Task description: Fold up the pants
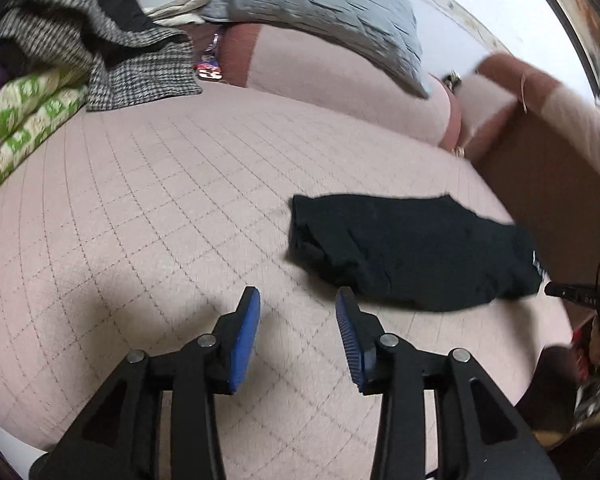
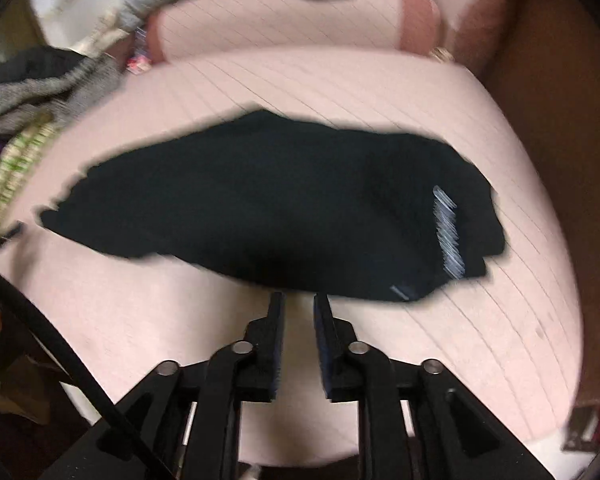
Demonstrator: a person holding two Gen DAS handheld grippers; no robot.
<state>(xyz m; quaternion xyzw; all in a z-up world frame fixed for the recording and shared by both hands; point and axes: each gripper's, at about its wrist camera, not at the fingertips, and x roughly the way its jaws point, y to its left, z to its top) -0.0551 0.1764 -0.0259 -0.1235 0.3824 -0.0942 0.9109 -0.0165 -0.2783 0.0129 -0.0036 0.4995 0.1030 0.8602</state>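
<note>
The black pants (image 1: 412, 252) lie as a compact folded bundle on the pink quilted bed (image 1: 160, 208). In the right wrist view the pants (image 2: 268, 208) fill the middle, with white lettering near their right end. My left gripper (image 1: 298, 300) is open and empty, above the bedcover just left of the bundle's near edge. My right gripper (image 2: 299, 300) is open by a narrow gap and empty, its fingertips at the pants' near edge. The right wrist view is motion-blurred.
A pile of clothes with a houndstooth fabric (image 1: 112, 48) and a green patterned cloth (image 1: 24, 120) sits at the far left. A grey pillow (image 1: 324, 12) and pink bolsters (image 1: 340, 80) lie at the head. A brown cardboard box (image 1: 548, 176) stands at the right.
</note>
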